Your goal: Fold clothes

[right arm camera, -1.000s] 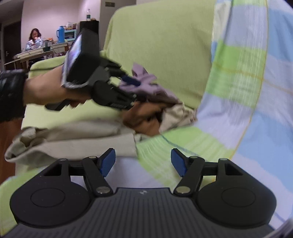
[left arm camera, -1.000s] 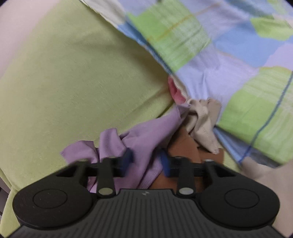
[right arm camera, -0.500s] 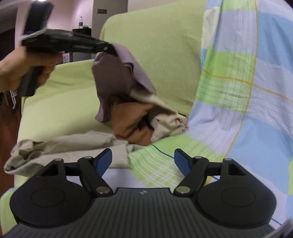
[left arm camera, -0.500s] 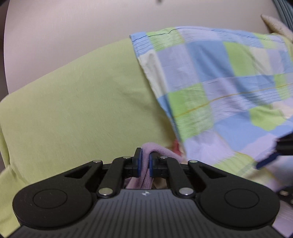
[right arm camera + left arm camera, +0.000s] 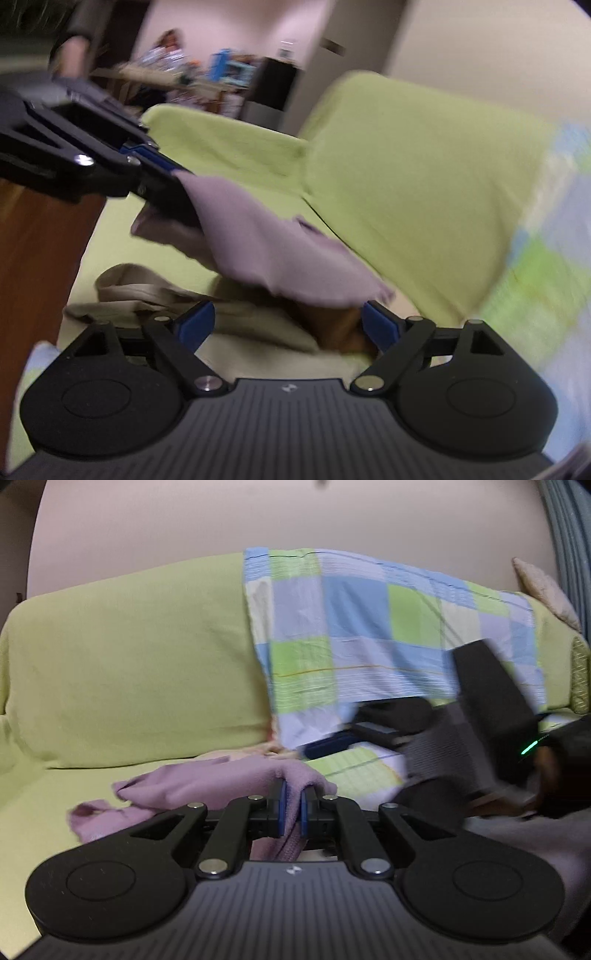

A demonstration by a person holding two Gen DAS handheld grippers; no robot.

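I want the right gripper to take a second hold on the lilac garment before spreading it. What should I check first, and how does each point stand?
1. Left gripper clamped on the lilac knit garment: ok, cloth is pinched between its blue pads.
2. Right gripper free to grasp: ok, nothing pinched, though its jaws are closing.
3. A lilac edge within reach of the right gripper: ok, the hanging hem sits just beyond its fingertips.
4. Lilac garment clear of the brown garment and beige garment beneath: cannot tell, blurred.
5. Bare space on the green sofa seat to lay it: ok.
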